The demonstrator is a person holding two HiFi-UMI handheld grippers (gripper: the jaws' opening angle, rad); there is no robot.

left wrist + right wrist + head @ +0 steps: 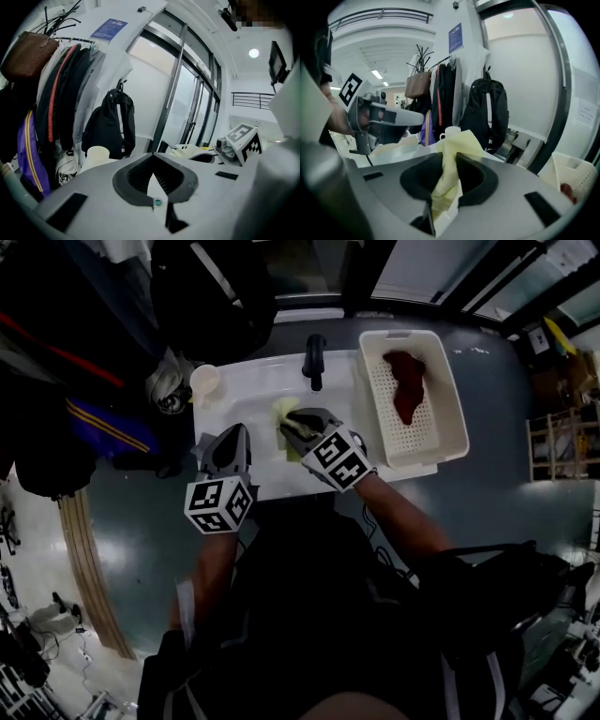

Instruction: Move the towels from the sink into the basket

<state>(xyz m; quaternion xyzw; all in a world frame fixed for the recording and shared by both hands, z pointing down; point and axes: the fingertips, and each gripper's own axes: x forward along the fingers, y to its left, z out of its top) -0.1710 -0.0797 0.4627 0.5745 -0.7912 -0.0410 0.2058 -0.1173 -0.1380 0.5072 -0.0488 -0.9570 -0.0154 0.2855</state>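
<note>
A pale yellow towel (283, 415) hangs over the white sink (246, 381), pinched in my right gripper (292, 426). In the right gripper view the towel (459, 144) bunches up between the dark pads (471, 176) and sticks out above the right gripper (449, 159), which is shut on it. A dark red towel (405, 382) lies in the white perforated basket (448, 418) to the right of the sink. My left gripper (228, 448) hovers over the sink's front left, its jaws together with nothing in them (153, 164).
A black faucet (316, 360) stands at the back of the sink. A white cup (204, 381) sits at the back left corner. Coats and a black backpack (110, 122) hang on a rack to the left. Glass doors lie behind.
</note>
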